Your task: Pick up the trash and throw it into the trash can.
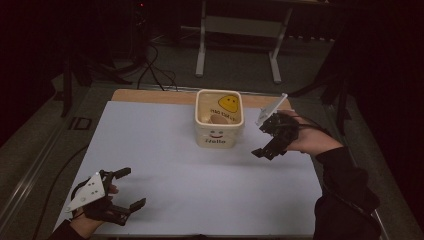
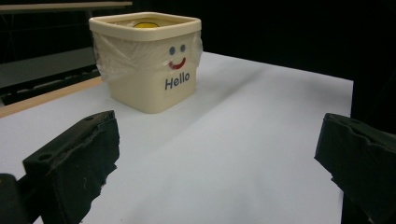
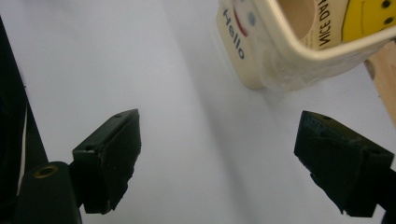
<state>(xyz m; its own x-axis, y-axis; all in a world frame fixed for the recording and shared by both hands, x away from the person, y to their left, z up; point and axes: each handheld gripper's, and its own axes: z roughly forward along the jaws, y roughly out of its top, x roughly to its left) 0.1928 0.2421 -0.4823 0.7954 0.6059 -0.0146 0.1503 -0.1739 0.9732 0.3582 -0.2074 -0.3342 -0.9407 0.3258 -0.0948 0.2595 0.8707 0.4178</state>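
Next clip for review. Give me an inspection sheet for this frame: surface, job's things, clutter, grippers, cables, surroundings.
Surface: white sheet over a wooden table, bare around the tub.
Job's things: cream square tub marked Hello, upright at the far middle, plastic liner at its rim, a brownish object inside, not identifiable.
Clutter: nothing seen.
Grippers: left gripper open, low at the near left; right gripper open, beside the tub, apart from it; both empty.
Cables: black leads on the floor beyond the table.
Surroundings: dark room, grey table frame behind.
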